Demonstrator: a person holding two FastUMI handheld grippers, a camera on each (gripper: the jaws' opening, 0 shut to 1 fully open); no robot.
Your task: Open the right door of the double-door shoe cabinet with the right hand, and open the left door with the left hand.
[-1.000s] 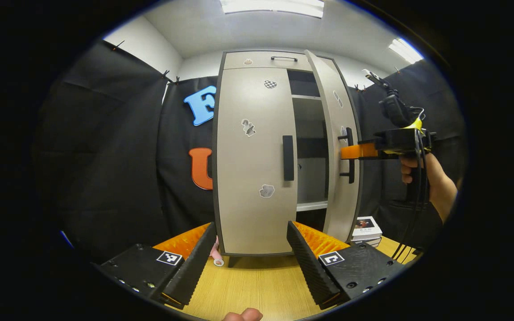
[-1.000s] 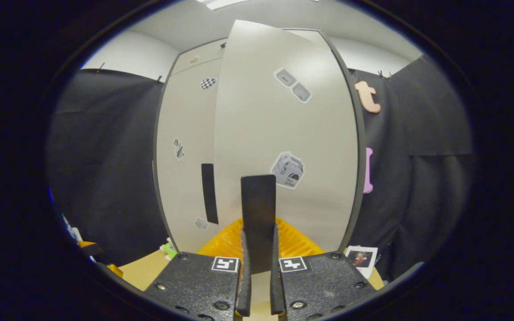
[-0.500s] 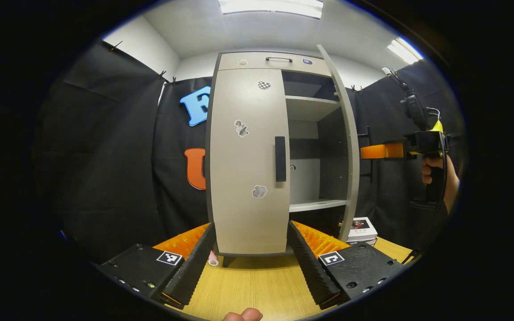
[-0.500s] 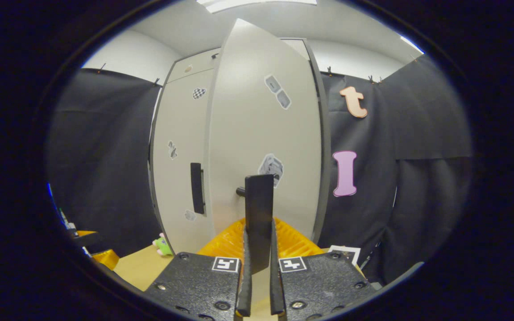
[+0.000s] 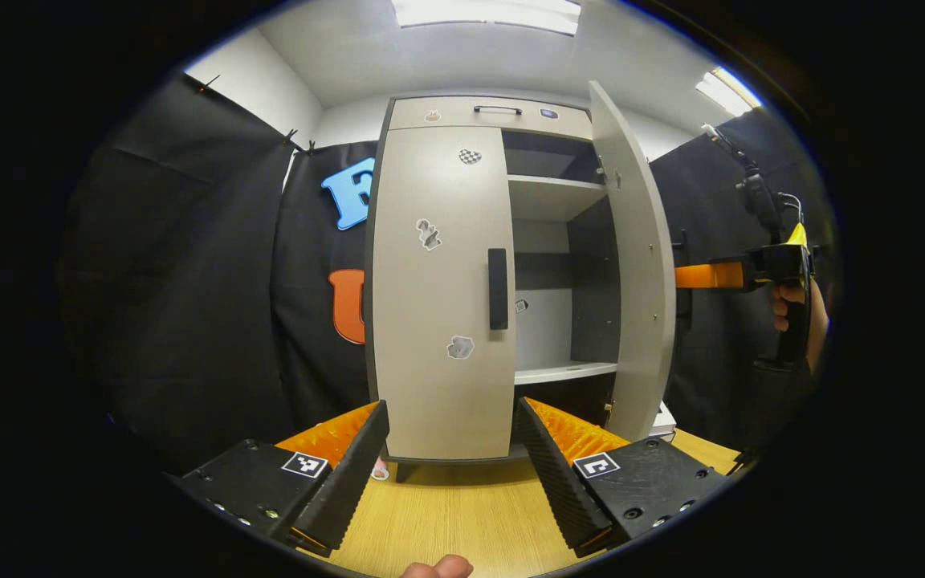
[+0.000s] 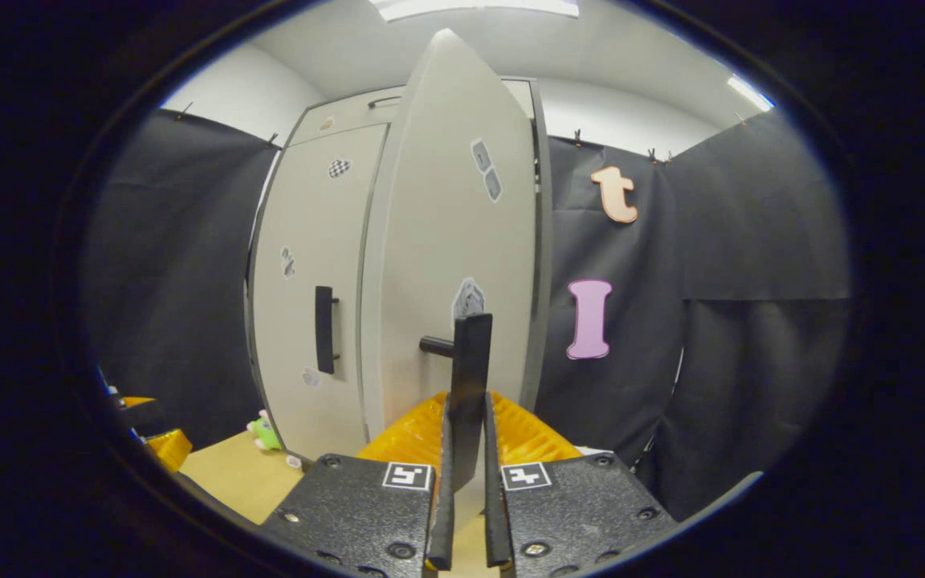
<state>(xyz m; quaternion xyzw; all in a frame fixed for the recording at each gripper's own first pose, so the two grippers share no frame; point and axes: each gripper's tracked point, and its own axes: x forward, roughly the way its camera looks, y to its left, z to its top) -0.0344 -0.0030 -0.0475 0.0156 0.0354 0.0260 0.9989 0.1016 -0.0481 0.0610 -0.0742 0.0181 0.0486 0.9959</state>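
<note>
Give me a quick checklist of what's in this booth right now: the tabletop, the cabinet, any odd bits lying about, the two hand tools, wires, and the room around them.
Surface: wooden table, bare in front of the cabinet.
Job's things: shoe cabinet; right door swung wide open, shelves showing; left door shut, its handle untouched.
Clutter: small green toy by the cabinet's foot; a white box behind the open door.
Grippers: right gripper shut on the right door's handle; left gripper open, short of the cabinet.
Cables: black cable rising from the right gripper.
Surroundings: black cloth walls, white ceiling with lights.
</note>
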